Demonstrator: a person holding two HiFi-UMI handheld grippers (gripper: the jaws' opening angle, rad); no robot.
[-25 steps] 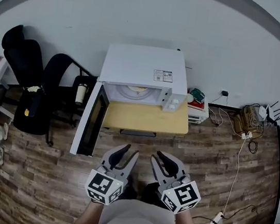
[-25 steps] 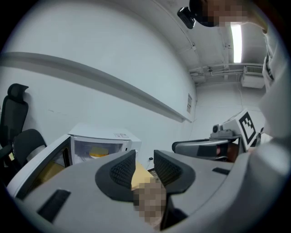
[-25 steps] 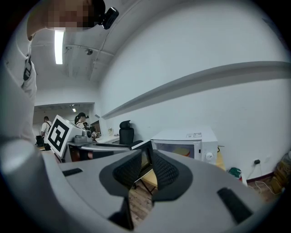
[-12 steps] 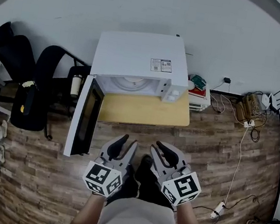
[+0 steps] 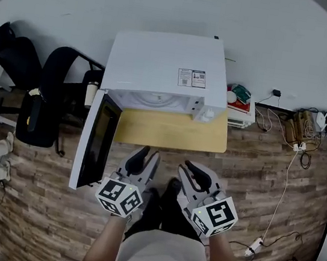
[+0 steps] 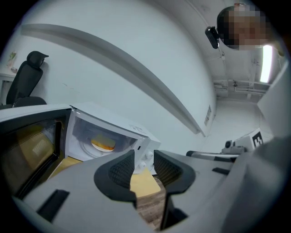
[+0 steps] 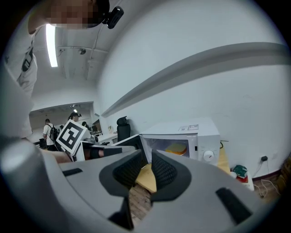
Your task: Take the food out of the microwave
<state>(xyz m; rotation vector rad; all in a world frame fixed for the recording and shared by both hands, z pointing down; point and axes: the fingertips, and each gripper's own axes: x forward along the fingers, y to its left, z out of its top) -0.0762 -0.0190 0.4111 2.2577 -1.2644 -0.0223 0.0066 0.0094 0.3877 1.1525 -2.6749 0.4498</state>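
Facing the microwave [image 5: 167,66] on the small wooden worktop [image 5: 169,131], the person holds both tools low in front of the body, well short of it. The door [image 5: 92,140] stands swung wide to the left. The food [image 6: 103,144], a yellowish piece on what looks like a pale plate, sits untouched on the turntable inside. The left claw [image 5: 146,155] has its jaws apart with nothing between them; the right claw [image 5: 189,172] is parted and empty too. I'd call this the approach step. Next, one claw has to reach into the cavity level with the plate's edge and close on it without tipping the food
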